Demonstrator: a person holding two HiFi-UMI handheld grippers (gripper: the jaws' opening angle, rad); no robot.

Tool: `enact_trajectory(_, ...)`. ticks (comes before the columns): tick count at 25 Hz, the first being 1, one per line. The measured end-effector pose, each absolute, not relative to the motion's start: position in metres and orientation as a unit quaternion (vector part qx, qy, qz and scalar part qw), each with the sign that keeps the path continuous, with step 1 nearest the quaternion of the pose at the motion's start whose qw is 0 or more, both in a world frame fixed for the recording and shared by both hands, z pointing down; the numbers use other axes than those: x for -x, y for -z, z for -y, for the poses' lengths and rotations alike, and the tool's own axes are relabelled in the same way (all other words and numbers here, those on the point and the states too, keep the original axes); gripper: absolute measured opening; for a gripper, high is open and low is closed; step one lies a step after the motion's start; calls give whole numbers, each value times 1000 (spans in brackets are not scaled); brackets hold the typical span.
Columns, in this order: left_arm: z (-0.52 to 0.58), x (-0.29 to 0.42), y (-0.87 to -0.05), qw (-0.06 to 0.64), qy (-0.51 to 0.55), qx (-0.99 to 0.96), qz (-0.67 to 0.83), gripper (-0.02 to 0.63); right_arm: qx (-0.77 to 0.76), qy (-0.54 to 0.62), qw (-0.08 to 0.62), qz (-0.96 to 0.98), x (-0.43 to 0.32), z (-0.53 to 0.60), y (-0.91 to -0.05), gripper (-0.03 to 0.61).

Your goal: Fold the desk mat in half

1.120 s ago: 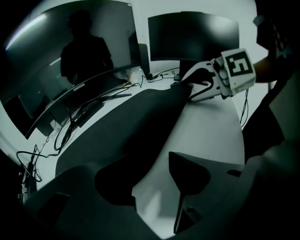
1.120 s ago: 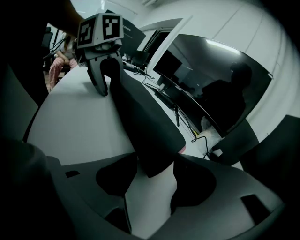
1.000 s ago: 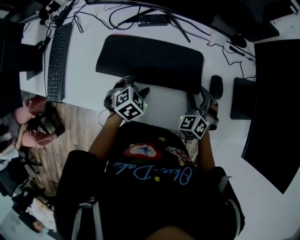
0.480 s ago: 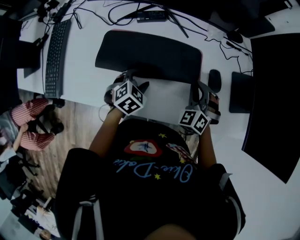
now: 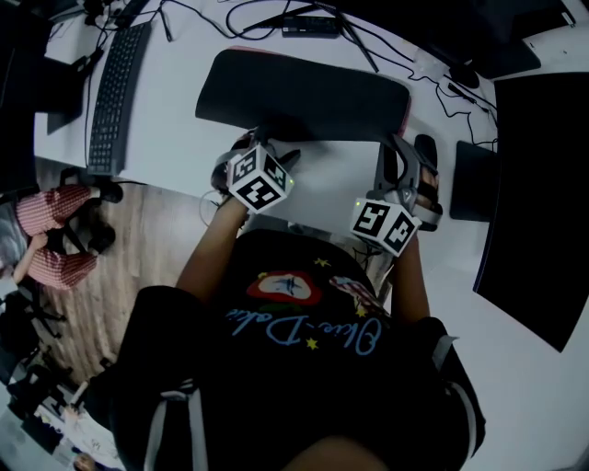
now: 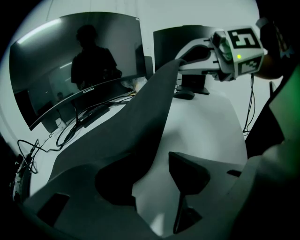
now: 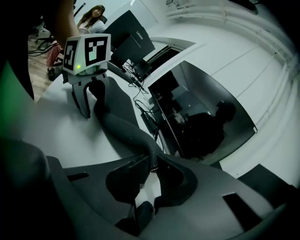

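The black desk mat (image 5: pixel 304 92) lies across the white desk (image 5: pixel 340 189), with its near edge raised. My right gripper (image 5: pixel 398 158) is at the mat's near right corner. In the right gripper view its jaws (image 7: pixel 152 171) are closing and pinch the mat's edge (image 7: pixel 126 129). My left gripper (image 5: pixel 267 149) is at the near left corner. In the left gripper view the mat (image 6: pixel 140 122) drapes over the left finger, while the right finger (image 6: pixel 187 174) stands apart from it with bare desk between. From there the mat rises to the right gripper (image 6: pixel 183 60).
A keyboard (image 5: pixel 115 92) lies at the far left. A mouse (image 5: pixel 425 152) and a dark pad (image 5: pixel 469 184) sit right of the mat, and a big black panel (image 5: pixel 538 202) is further right. Cables (image 5: pixel 304 23) and a curved monitor (image 6: pixel 79 65) stand behind it.
The right gripper's jaws have closed onto the mat's near right corner. Both grippers have moved a little forward, and the mat's near edge has come up off the desk.
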State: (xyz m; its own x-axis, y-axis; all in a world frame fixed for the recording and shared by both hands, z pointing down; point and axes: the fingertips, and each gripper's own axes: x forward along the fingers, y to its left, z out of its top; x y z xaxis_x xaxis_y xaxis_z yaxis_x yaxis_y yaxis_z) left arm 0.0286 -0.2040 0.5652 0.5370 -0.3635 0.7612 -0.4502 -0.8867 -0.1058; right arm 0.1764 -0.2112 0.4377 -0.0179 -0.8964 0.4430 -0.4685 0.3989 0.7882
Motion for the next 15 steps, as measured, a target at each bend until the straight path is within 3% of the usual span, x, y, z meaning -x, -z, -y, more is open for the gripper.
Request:
enact_trajectory(9,204,-29,-564,52,-396,-885,238,206,-492,279,464,682,-132,233,-396,38)
enact_trajectory(15,211,-28,-559,113,-338,-899,255,201,-469,320,450,690,-97,252,-378,38)
